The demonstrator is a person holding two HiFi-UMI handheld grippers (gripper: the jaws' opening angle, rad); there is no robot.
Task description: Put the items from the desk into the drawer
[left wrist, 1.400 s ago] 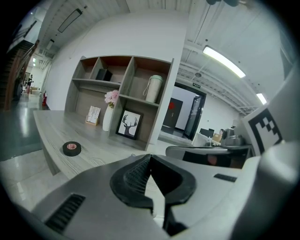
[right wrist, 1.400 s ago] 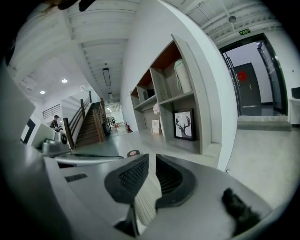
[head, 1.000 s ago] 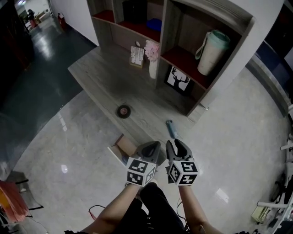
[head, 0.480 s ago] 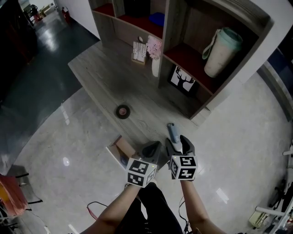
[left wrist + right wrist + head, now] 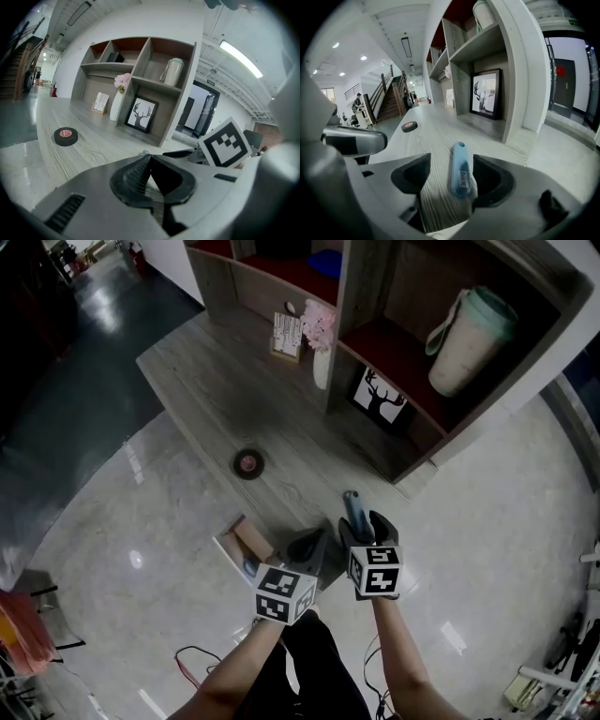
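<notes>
Right gripper (image 5: 449, 171): jaws spread, having just been opening, one on either side of the blue tube (image 5: 352, 506). The tube lies flat on the desk (image 5: 216, 399) near its front edge, with no pad seen pressing on it. Left gripper (image 5: 149, 164): jaws clenched together on nothing, at the desk's front edge; a black tape roll (image 5: 247, 463) lies further in on the desk, and the drawer (image 5: 246, 547) stands open below the desk's front edge.

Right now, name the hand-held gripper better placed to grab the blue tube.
Right: the right hand-held gripper has just been opening its jaws and straddles the blue tube; the left hand-held gripper is shut, beside it.
</notes>
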